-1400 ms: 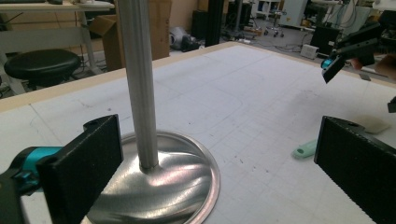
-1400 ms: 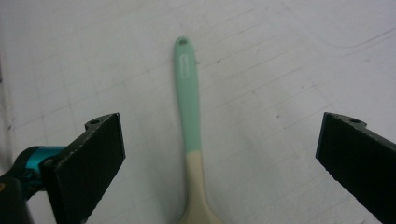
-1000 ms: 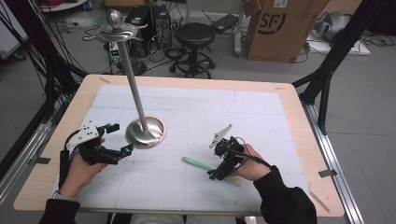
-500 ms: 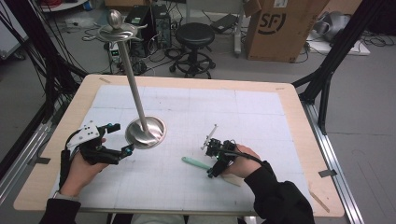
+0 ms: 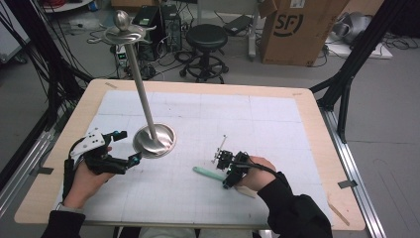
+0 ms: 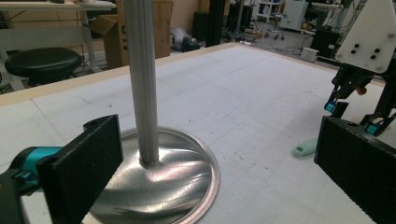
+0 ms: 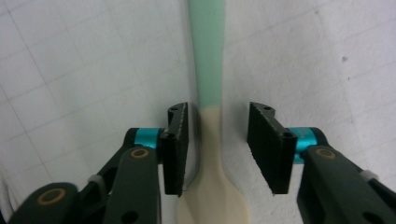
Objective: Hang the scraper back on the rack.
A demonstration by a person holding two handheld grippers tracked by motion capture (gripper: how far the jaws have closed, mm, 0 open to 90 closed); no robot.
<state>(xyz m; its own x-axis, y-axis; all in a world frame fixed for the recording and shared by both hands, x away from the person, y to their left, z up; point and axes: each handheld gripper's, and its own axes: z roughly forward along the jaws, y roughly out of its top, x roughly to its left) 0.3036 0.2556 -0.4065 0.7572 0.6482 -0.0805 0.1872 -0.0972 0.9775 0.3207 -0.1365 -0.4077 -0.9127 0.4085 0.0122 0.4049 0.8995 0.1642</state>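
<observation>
Left gripper [image 5: 124, 147] jaws wide apart; right gripper [image 7: 218, 140] jaws closing, not touching.

Spoon [image 7: 208, 140] bowl: cut off below the right gripper [image 7: 218, 140] jaws.
Stand [image 6: 144, 93] top: cut off above the left gripper [image 6: 219, 168].

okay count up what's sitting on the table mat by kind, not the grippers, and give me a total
Metal stand with a tall pole: 1
Spoon, green handle and cream bowl end: 1
Total: 2
</observation>
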